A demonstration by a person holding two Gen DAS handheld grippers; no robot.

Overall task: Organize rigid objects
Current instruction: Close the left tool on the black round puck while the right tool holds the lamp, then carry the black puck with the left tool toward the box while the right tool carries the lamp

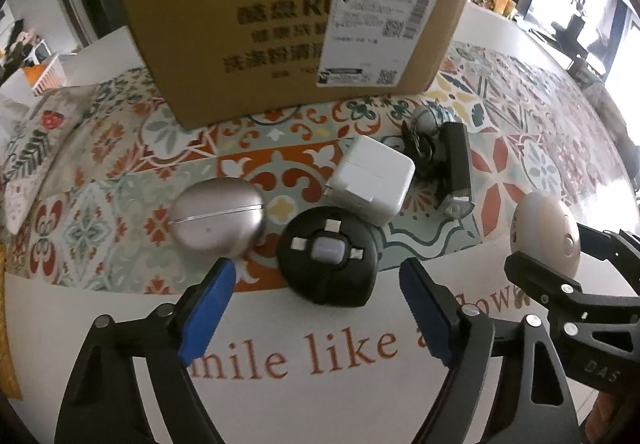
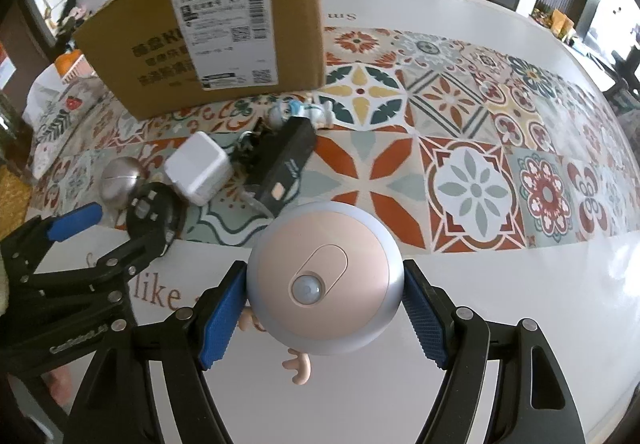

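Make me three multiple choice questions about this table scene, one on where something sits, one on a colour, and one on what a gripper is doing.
1. The white charger cube lies:
A. inside the cardboard box
B. on the patterned cloth, in front of the box
C. in the left gripper

2. The gripper pads are:
A. blue
B. red
C. white

3. The right gripper is:
A. empty
B. holding a black disc
C. clamped on the round pink sensor light

Answers: 1 B, it rests on the cloth before the box. 2 A, the pads are blue. 3 C, both pads press its rim.
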